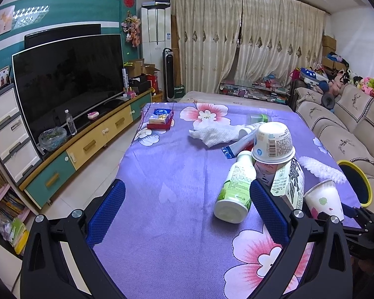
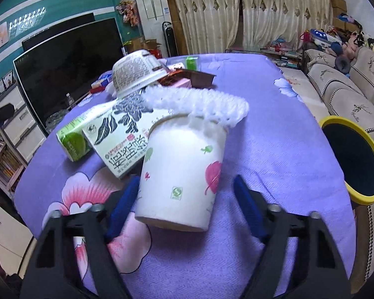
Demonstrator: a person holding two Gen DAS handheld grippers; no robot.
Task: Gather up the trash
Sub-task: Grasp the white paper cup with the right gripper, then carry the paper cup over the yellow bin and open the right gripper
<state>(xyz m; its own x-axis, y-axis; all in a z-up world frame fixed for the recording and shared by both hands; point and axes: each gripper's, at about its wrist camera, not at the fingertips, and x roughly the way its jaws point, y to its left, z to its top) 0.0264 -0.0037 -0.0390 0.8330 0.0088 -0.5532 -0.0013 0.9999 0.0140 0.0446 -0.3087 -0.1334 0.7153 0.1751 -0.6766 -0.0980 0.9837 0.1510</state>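
- Trash lies heaped toward 3 o'clock on the purple flowered tablecloth [image 1: 177, 174] in the left wrist view: a white and green bottle [image 1: 235, 189] on its side, a drink carton [image 1: 288, 182], an upturned white tub [image 1: 273, 140], a crumpled tissue [image 1: 212, 134], a white foam net [image 1: 320, 169] and a paper cup [image 1: 324, 199].
- Right gripper [image 2: 187, 191] straddles the paper cup [image 2: 180, 172], which lies tilted with its base toward the camera. Its left pad [image 2: 123, 204] sits against the cup wall; the right pad [image 2: 248, 204] stands just clear, so the jaws are part open with no firm hold.
- Foam net [image 2: 199, 102] drapes over the cup's mouth at 12 o'clock; the carton [image 2: 123, 137] leans just beside the cup at 10 o'clock, with the tub [image 2: 137, 74] behind it.
- Yellow-rimmed bin [image 2: 354, 159] stands off the table edge at 3 o'clock.
- Left gripper [image 1: 187, 209] hangs wide open over bare cloth, holding nothing; the bottle lies just inside its right pad [image 1: 269, 209].
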